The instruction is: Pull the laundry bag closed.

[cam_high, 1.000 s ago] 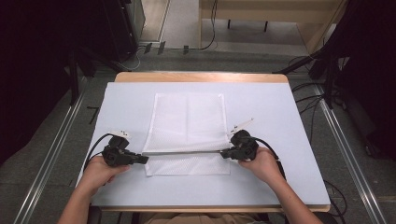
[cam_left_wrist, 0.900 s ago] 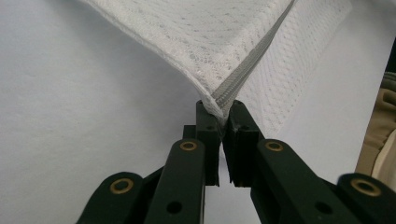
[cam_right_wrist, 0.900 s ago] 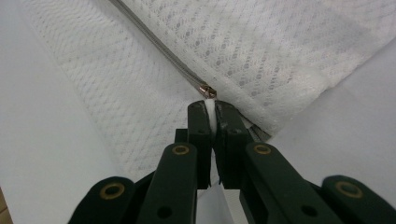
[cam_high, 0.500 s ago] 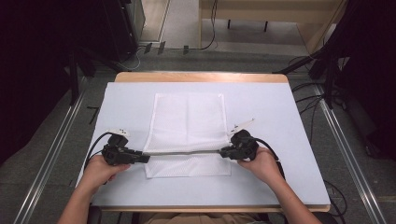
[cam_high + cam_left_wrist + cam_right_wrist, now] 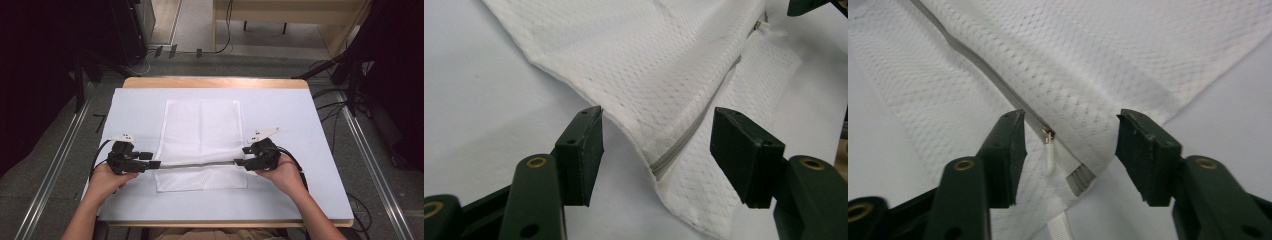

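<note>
- White mesh fabric, a zippered laundry bag [image 5: 201,145], lies flat in the middle of the pale table cover [image 5: 300,120]; its near part is folded over along the grey zipper [image 5: 197,164], which runs across between the two grippers.
- The left gripper [image 5: 150,164] sits at the left end of the fold. Its jaws have just been opening and now stand well apart, with the bag's corner and the zipper end [image 5: 659,167] lying loose between them, touched by neither pad.
- The right gripper [image 5: 241,161] is at the right end. Its jaws have also just been opening and are parted, though less widely; the zipper pull [image 5: 1048,136] and its white tab [image 5: 1049,160] lie between them, unpinched.
- Risk: the left pad [image 5: 586,160] sits very close to the fabric edge, so drawing that gripper back carelessly could catch the mesh and drag the fold open.
- Risk: on the right, the pull tab lies just beside the inner pad; a sideways withdrawal could hook it and tug the zipper or skew the fold.
- The fold itself looks slightly raised along the zipper, so it may spring back once left alone.
</note>
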Demonstrator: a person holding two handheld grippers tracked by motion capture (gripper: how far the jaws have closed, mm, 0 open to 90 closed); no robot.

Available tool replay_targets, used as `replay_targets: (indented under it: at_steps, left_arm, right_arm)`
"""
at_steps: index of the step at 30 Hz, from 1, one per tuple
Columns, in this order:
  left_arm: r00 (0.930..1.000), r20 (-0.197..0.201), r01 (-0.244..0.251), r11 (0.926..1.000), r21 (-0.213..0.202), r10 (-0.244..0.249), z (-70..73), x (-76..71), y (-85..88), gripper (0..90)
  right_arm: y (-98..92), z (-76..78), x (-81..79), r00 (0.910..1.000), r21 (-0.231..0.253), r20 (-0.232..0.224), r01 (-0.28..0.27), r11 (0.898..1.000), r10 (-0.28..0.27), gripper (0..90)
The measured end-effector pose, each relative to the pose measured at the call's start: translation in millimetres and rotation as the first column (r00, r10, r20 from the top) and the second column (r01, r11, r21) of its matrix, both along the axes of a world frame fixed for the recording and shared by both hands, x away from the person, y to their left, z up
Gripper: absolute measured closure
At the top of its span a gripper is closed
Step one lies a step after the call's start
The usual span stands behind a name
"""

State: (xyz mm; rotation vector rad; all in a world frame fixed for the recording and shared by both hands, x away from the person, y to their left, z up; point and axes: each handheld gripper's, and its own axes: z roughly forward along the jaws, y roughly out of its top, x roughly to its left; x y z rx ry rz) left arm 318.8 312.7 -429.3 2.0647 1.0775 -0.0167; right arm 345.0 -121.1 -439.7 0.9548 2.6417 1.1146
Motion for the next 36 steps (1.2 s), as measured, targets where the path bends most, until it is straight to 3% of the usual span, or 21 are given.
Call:
replay_targets:
  at_steps: [6,7,9,12,26,31,36]
  left_arm:
    - [0.9990,0.039,-0.024,0.9994,0.027,0.023,1.3,-0.8,3.2,35.7]
    - [0.9984,0.048,-0.031,0.9992,0.026,0.030,1.5,-0.8,4.0,34.8]
    - [0.9968,0.063,-0.051,0.9983,0.030,0.049,1.7,-0.7,6.0,34.8]
    - [0.9954,0.058,-0.079,0.9957,0.048,0.076,0.7,0.7,9.2,34.5]
    - [0.9870,0.068,-0.148,0.9888,0.024,0.146,0.8,1.6,22.9,31.9]
    - [0.9835,0.065,-0.170,0.9851,0.024,0.169,-1.6,3.4,28.7,31.6]
    - [0.9777,0.068,-0.203,0.9778,0.054,0.199,-3.6,5.1,31.1,31.6]
  right_arm:
    - [-8.9,2.0,0.9,0.9993,0.033,0.027,0.027,0.999,-0.028,36.0]
    - [-12.2,2.0,1.0,0.9969,0.039,0.068,0.039,0.998,-0.041,33.5]
    - [-14.3,2.3,0.6,0.9961,0.038,0.074,0.045,0.998,-0.047,33.4]
    - [-21.7,2.6,1.5,0.9942,0.040,0.085,0.062,0.997,-0.065,31.8]
    - [-60.3,1.4,11.5,0.9804,0.064,0.097,0.166,0.984,-0.172,30.5]
    - [-64.3,-0.5,14.8,0.9766,0.080,0.094,0.186,0.979,-0.193,29.9]
    - [-62.9,-3.2,15.9,0.9756,0.066,0.104,0.187,0.980,-0.193,29.2]
